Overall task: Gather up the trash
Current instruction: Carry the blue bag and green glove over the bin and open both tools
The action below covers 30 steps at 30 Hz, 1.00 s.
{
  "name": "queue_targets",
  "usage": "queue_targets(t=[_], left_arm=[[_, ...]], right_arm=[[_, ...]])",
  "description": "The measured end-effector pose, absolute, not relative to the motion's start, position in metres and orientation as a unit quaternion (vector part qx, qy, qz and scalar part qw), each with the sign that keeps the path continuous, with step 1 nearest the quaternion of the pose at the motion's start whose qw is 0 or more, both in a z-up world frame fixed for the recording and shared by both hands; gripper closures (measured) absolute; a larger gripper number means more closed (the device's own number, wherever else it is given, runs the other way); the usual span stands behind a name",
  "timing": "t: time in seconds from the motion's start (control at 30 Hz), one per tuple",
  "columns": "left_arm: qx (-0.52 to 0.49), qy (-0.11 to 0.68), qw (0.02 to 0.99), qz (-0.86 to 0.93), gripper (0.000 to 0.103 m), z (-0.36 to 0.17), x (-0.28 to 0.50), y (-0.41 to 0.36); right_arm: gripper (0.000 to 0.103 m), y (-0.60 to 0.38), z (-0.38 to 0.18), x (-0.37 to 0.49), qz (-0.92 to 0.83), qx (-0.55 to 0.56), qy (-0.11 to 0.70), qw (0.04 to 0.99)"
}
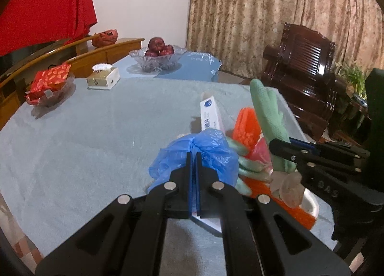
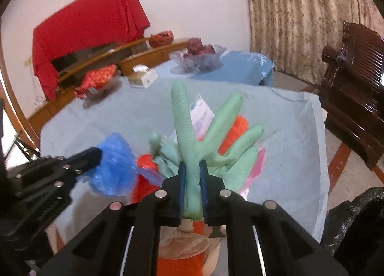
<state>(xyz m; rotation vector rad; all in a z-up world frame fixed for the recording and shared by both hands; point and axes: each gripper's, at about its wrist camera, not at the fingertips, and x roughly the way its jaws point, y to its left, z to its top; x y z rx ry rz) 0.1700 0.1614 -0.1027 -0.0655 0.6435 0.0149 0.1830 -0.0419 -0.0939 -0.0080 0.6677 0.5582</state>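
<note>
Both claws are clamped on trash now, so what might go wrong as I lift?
1. The right claw pinches only one finger of the green glove; it may slip or stretch free.
2. The left claw grips a thin blue plastic bag, which could tear.
3. The glove touches the orange item and could drag it along.

Bag (image 1: 199,153) left of glove (image 1: 268,112) — on table (image 1: 84,136)
</note>
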Motion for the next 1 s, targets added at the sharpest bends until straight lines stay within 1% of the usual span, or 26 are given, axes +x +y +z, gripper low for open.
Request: queue_targets(t=[0.23,0.43,0.73,1.0], left_arm=[[-0.028,0.29,0.957,-0.01,0.102,-0.076,0.151,0.145],[-0.022,0.276,0.96,-0.038,0.102,-0.061,0.138,0.116],[-0.01,0.274,0.955,-0.113,0.102,-0.058,0.129,0.045],[0.007,0.287,0.939,-0.191,0.102,-0.077,0.135,-0.035]], right_arm=[[0.091,-0.06,-0.05,0.155,0.277,0.004,0.28,0.919],[0.091,-0.09,-0.027,0.133,0.257,0.011,0.26,0.931],[0.091,-0.163,-0.027,0.11,0.189,0.025,0.263,0.946],[0.091,-0.248,-0.055,0.092,0.096,0.048,0.294,0.95]])
